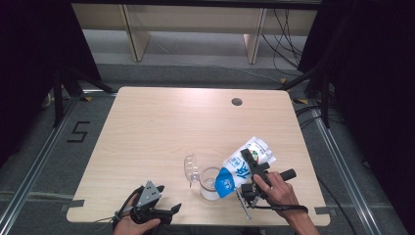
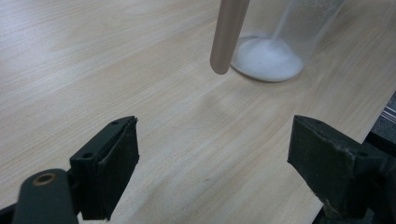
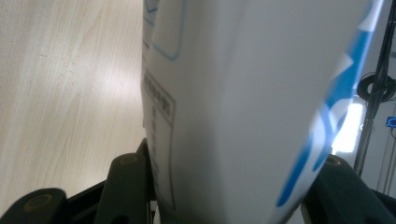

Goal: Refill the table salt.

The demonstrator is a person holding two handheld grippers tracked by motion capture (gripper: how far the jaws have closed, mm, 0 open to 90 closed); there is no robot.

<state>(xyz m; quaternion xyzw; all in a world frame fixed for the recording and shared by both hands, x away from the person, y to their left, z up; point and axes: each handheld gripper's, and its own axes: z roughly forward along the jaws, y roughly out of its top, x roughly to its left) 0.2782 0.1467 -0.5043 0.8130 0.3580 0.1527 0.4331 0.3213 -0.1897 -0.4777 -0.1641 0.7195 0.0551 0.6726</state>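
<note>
A white pouch with blue print hangs tilted over the table, its blue lower end resting at the mouth of a clear glass jar. White powder lies at the bottom of the jar. My right gripper is shut on the pouch's middle; in the right gripper view the pouch sits squeezed between both jaws of the gripper. My left gripper rests at the table's front left, open, and nothing lies between its jaws. It points toward the jar.
A clear lid-like piece stands tilted just left of the jar. A beige rod slants down in front of the jar. The wooden table has a cable hole at the back right.
</note>
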